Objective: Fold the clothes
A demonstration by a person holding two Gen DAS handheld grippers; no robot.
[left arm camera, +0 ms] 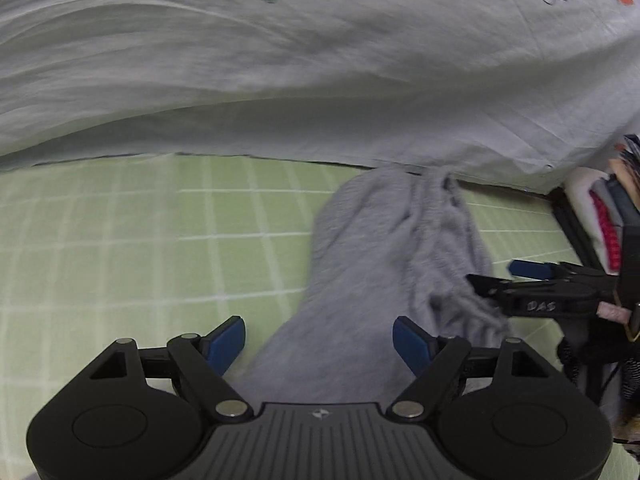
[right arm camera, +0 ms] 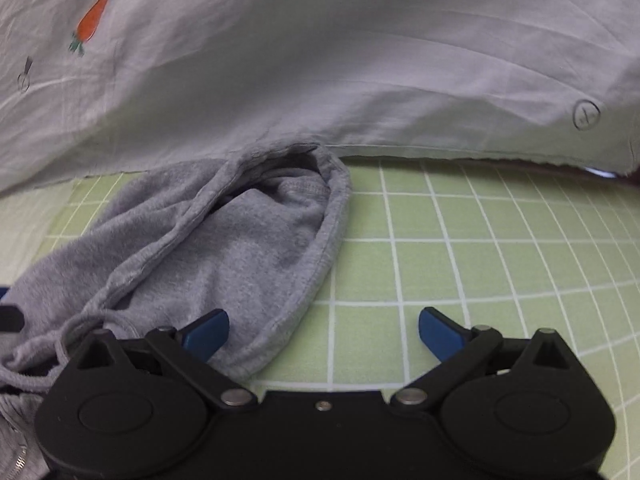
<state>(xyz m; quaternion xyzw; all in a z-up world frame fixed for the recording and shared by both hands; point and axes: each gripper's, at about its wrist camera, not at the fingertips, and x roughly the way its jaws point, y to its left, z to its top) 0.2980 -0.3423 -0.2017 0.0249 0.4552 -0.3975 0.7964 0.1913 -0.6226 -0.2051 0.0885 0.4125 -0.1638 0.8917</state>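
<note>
A grey fleece hoodie (left arm camera: 372, 264) lies crumpled on the green checked sheet (left arm camera: 120, 248). My left gripper (left arm camera: 319, 340) hangs open over its lower part, with the cloth under the gap and neither blue pad pressing on it. In the right wrist view the hood (right arm camera: 248, 248) gapes towards the camera, and its drawstring (right arm camera: 60, 344) trails at the lower left. My right gripper (right arm camera: 324, 332) is open too. Its left pad is over the hood's hem and its right pad is over the bare sheet (right arm camera: 480, 264). The left wrist view shows the right gripper (left arm camera: 500, 276) at the garment's right edge.
A white quilt with carrot prints (left arm camera: 320, 72) is bunched along the back and overhangs the hoodie's far end. Stacked things, one red and one white, sit in a dark container (left arm camera: 600, 220) at the right. A zip (right arm camera: 18, 460) shows at the lower left.
</note>
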